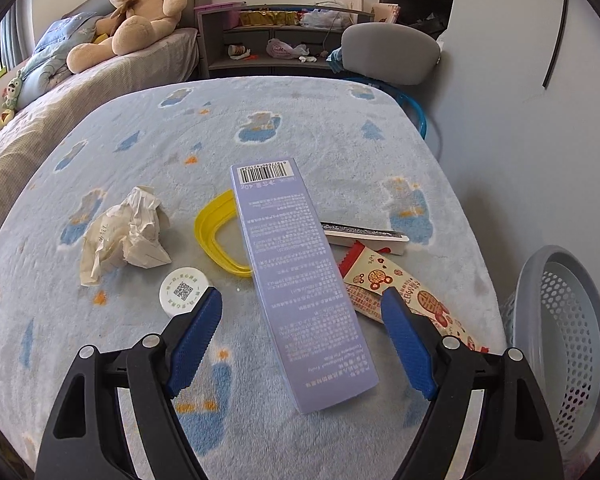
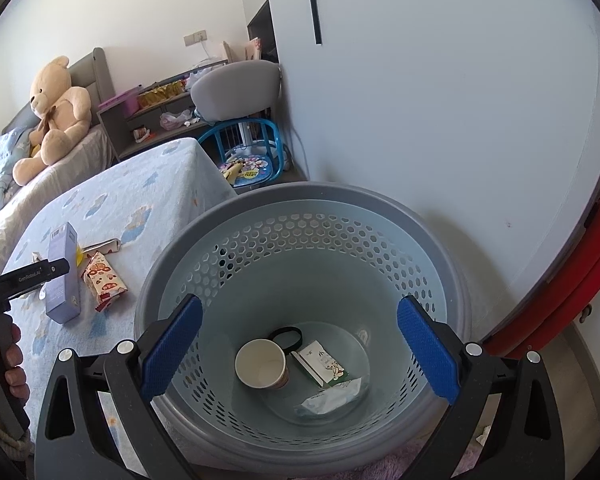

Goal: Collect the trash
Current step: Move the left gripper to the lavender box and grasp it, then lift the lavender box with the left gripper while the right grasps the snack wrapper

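In the left wrist view my left gripper (image 1: 302, 312) is open above the bed, its blue pads either side of a long purple box (image 1: 296, 280) that lies on the blue blanket (image 1: 300, 128). Around the box lie a crumpled paper (image 1: 126, 236), a white round lid (image 1: 184, 292), a yellow plastic ring (image 1: 214, 232), a red-patterned snack wrapper (image 1: 404, 288) and a flat white box (image 1: 364, 236). In the right wrist view my right gripper (image 2: 300, 332) is open and empty over the grey perforated basket (image 2: 300, 204), which holds a paper cup (image 2: 262, 364), a small carton (image 2: 320, 362), a wrapper and a black ring.
The basket (image 1: 560, 340) stands on the floor at the bed's right edge. A teddy bear (image 1: 136, 12) sits on the far bed. A grey chair (image 1: 388, 52), shelves and a blue child's chair (image 2: 252, 148) stand beyond. A white wall is at the right.
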